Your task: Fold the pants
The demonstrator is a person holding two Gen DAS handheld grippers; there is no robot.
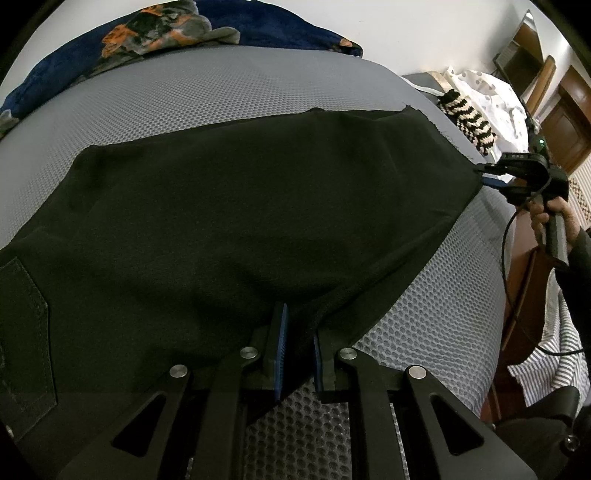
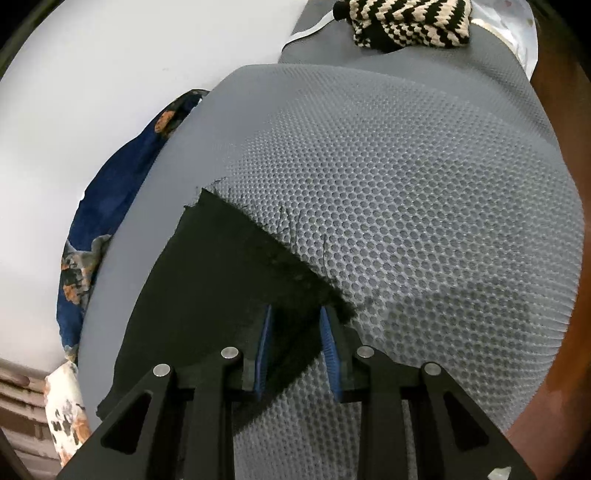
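Black pants [image 1: 240, 206] lie spread across a grey honeycomb mattress [image 1: 184, 99], with a back pocket [image 1: 26, 332] at the lower left. My left gripper [image 1: 298, 350] is shut on a bunched fold at the pants' near edge, its blue pads pressing the cloth. Far to the right a person's hand [image 1: 546, 218] holds my right gripper [image 1: 484, 176] at the frayed hem corner. In the right wrist view that gripper [image 2: 295, 345] is open. The pants' hem corner [image 2: 207, 280] lies flat on the mattress [image 2: 424, 221] between the parted pads, and they do not pinch it.
A blue flowered blanket [image 1: 147, 33] lies along the mattress's far side against the white wall. A black-and-cream zigzag knit [image 2: 406, 22] and a white dotted cloth [image 1: 491, 92] sit beyond the hem end. A striped cloth [image 1: 554, 343] and brown wooden furniture flank the right edge.
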